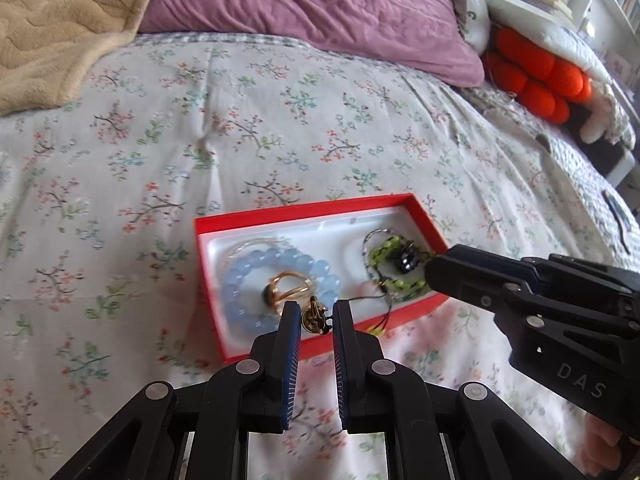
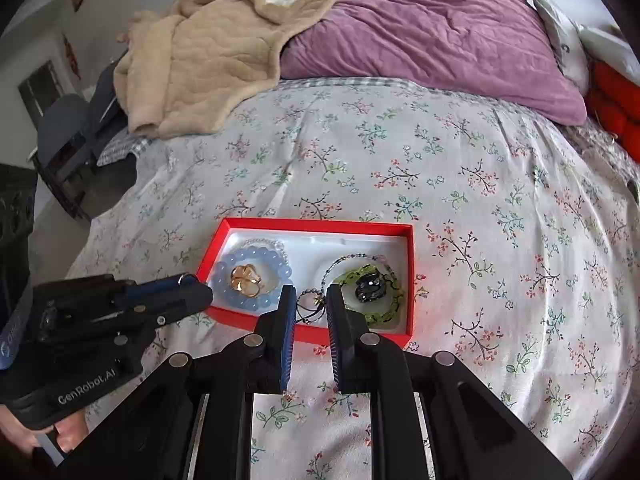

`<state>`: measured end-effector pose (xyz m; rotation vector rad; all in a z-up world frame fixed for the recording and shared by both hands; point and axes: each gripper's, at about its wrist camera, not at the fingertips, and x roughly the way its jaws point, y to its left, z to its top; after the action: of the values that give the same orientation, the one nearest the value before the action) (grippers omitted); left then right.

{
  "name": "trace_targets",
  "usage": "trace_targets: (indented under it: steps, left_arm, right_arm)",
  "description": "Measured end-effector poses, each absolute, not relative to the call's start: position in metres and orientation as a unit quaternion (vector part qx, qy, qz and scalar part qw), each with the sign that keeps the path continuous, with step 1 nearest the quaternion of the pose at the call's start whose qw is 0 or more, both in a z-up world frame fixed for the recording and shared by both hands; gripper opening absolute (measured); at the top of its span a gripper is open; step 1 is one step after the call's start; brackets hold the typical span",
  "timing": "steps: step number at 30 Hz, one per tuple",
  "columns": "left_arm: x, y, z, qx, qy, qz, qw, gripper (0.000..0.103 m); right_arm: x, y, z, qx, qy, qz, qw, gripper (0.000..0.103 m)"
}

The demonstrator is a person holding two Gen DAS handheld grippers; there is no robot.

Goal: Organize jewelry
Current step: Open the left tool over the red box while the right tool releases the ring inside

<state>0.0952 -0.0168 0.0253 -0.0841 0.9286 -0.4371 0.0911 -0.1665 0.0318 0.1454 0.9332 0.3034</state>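
A red box (image 1: 304, 207) (image 2: 410, 276) with a white liner lies on the floral bedsheet. It holds a blue bead bracelet (image 1: 240, 286) (image 2: 224, 276) with a gold ring (image 1: 286, 286) (image 2: 244, 278) inside it, and a green bead bracelet (image 1: 384, 252) (image 2: 390, 310) with a black piece (image 1: 408, 260) (image 2: 368, 286). My left gripper (image 1: 317, 316) is open at the box's near wall, with a small gold charm on a dark cord (image 1: 314, 318) between the fingers. My right gripper (image 2: 311, 300) is open over the near wall, with a thin dark cord bracelet (image 2: 310, 304) between its fingers.
A purple pillow (image 1: 320, 4) (image 2: 432, 28) and a beige blanket (image 1: 52, 20) (image 2: 200, 52) lie at the head of the bed. Orange cushions (image 1: 536, 76) sit at the far right. A chair (image 2: 68, 140) stands beside the bed on the left.
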Motion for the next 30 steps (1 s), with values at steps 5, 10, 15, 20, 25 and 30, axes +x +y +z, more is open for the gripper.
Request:
trace_targets:
  steps: [5,10,15,20,25,30]
  left_arm:
    - [0.108,-0.038,0.017,-0.050,0.449,-0.212,0.866,0.010]
    - [0.121,-0.052,0.011,-0.042,0.445,-0.212,0.869,0.011]
    - [0.130,-0.053,0.004,-0.065,0.459,-0.223,0.858,0.016]
    - [0.125,-0.047,0.011,-0.060,0.455,-0.215,0.862,0.036]
    - [0.116,-0.032,0.020,-0.040,0.452,-0.196,0.869,0.047]
    - [0.110,-0.013,0.020,-0.030,0.455,-0.181,0.871,0.050]
  right_arm:
    - [0.105,-0.182,0.022,0.119,0.454,0.137,0.873,0.017]
    - [0.117,-0.193,0.011,0.153,0.460,0.125,0.866,0.017]
    - [0.123,-0.201,0.007,0.171,0.460,0.122,0.863,0.017]
    - [0.128,-0.202,0.007,0.181,0.458,0.124,0.861,0.017]
    - [0.137,-0.190,0.002,0.186,0.462,0.134,0.857,0.017]
    - [0.144,-0.172,-0.004,0.173,0.471,0.140,0.853,0.017]
